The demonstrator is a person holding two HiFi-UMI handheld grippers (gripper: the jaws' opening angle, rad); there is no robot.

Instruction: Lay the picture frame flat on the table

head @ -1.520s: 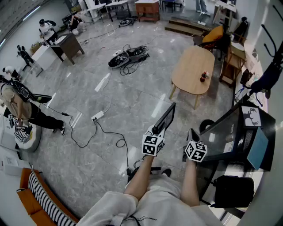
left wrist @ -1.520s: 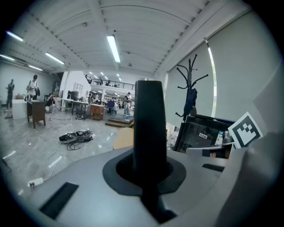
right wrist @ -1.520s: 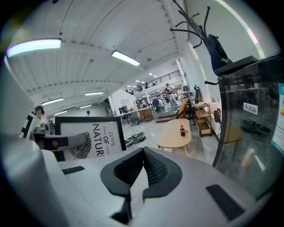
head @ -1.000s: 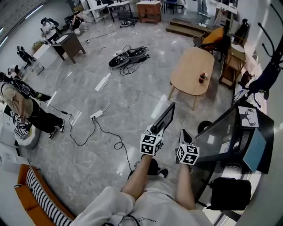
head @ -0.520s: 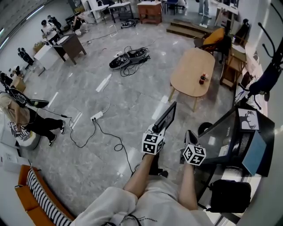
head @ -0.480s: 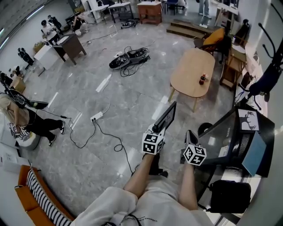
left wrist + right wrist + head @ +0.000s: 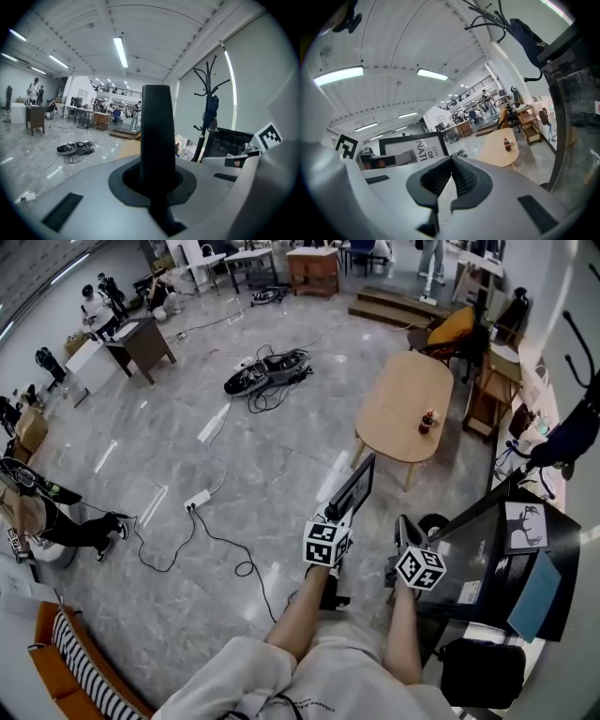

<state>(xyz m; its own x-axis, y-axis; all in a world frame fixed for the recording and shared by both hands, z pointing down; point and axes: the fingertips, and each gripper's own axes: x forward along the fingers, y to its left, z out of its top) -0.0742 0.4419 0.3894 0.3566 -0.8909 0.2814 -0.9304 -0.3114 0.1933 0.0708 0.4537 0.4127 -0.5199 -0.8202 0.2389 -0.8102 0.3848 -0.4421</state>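
Observation:
The picture frame (image 7: 352, 488), black with a white print, stands upright and edge-on in the air over the floor, with my left gripper (image 7: 330, 515) shut on its lower edge. In the left gripper view the frame (image 7: 157, 122) rises as a dark bar between the jaws of the left gripper (image 7: 157, 159). Just to the right my right gripper (image 7: 405, 526) hangs shut and empty. The right gripper view shows the frame (image 7: 412, 143) to the left of the right gripper (image 7: 451, 161). The oval wooden table (image 7: 408, 395) lies farther ahead, well apart from both grippers.
A small dark bottle (image 7: 427, 421) stands on the wooden table. A dark glass desk (image 7: 487, 554) at the right carries a blue folder and a deer picture (image 7: 525, 524). Cables and a power strip (image 7: 197, 499) trail over the floor. A coat stand (image 7: 572, 423) rises at the right.
Both grippers and the frame keep almost the same place while the view shifts slightly. The person at the far left has moved toward the picture's edge.

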